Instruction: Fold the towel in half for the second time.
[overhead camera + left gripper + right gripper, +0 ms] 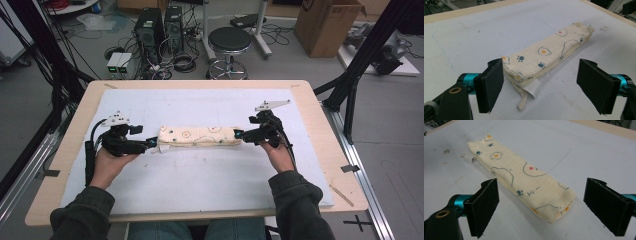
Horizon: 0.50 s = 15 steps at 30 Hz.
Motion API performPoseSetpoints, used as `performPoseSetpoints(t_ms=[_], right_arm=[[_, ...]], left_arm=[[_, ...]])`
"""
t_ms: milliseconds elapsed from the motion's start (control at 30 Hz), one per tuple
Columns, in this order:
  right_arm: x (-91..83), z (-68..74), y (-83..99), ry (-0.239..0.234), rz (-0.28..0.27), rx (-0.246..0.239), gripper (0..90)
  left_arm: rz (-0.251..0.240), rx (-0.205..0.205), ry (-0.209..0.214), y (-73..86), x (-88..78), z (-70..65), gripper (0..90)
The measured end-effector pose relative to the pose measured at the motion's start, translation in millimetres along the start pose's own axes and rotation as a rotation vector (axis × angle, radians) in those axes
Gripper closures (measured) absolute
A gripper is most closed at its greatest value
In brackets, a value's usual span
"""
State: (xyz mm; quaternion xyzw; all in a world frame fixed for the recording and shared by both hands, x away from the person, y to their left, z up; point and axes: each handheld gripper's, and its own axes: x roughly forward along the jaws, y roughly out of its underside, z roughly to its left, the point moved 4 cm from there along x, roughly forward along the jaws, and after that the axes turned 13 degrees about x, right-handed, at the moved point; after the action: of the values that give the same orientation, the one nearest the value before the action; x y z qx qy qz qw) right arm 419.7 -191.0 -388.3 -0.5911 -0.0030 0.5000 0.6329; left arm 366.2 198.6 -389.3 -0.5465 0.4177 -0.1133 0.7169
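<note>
A cream cloth (199, 136) printed with eggs and paw marks lies folded into a long narrow strip across the white mat (200, 170). My left gripper (150, 143) is at the strip's left end, open, its jaws spread to either side of that end (529, 72); a white label and a loop stick out there. My right gripper (239, 134) is at the strip's right end, open too, with the folded end (554, 207) lying between its wide-apart jaws. In the left gripper view the left pad (491, 85) sits right against the cloth's corner.
The mat covers most of a wooden table (65, 150). Beyond the far edge stand a black stool (229, 42), computer towers (150, 30) with cables, and a cardboard box (325, 25). Black frame posts rise at both sides.
</note>
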Motion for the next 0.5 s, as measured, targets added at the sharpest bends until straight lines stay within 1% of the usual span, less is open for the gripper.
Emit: performPoseSetpoints(t_ms=[67,233,300,333,367,433,467,500], right_arm=[[-1.6,0.7,0.0,0.0,-0.005,0.002,12.2],[-4.0,3.2,0.3,-0.004,-0.009,-0.015,12.2],[-5.0,4.5,1.2,-0.001,-0.004,-0.015,12.2],[-5.3,4.3,1.3,0.003,-0.006,-0.023,12.2],[-6.0,5.0,2.2,0.001,0.001,-0.02,12.2],[-6.6,4.9,3.9,0.0,-0.01,-0.026,12.2],[-7.0,4.8,5.8,-0.004,-0.019,-0.023,12.1],[-7.0,4.2,7.9,-0.004,-0.021,-0.017,12.2]], left_arm=[[-0.002,0.004,0.001,0.2,-1.2,-1.2,22.2],[-0.006,0.009,0.001,0.2,-4.3,-3.6,21.7],[-0.007,0.014,0.004,0.5,-5.8,-4.4,21.6],[-0.008,0.016,0.003,0.8,-6.5,-4.5,21.7],[-0.011,0.012,0.003,1.0,-7.4,-5.0,21.6],[-0.012,0.012,0.002,1.7,-8.9,-5.1,21.6],[-0.012,0.017,0.001,2.3,-10.0,-5.0,21.5],[-0.013,0.013,0.003,3.0,-10.8,-5.5,21.5]])
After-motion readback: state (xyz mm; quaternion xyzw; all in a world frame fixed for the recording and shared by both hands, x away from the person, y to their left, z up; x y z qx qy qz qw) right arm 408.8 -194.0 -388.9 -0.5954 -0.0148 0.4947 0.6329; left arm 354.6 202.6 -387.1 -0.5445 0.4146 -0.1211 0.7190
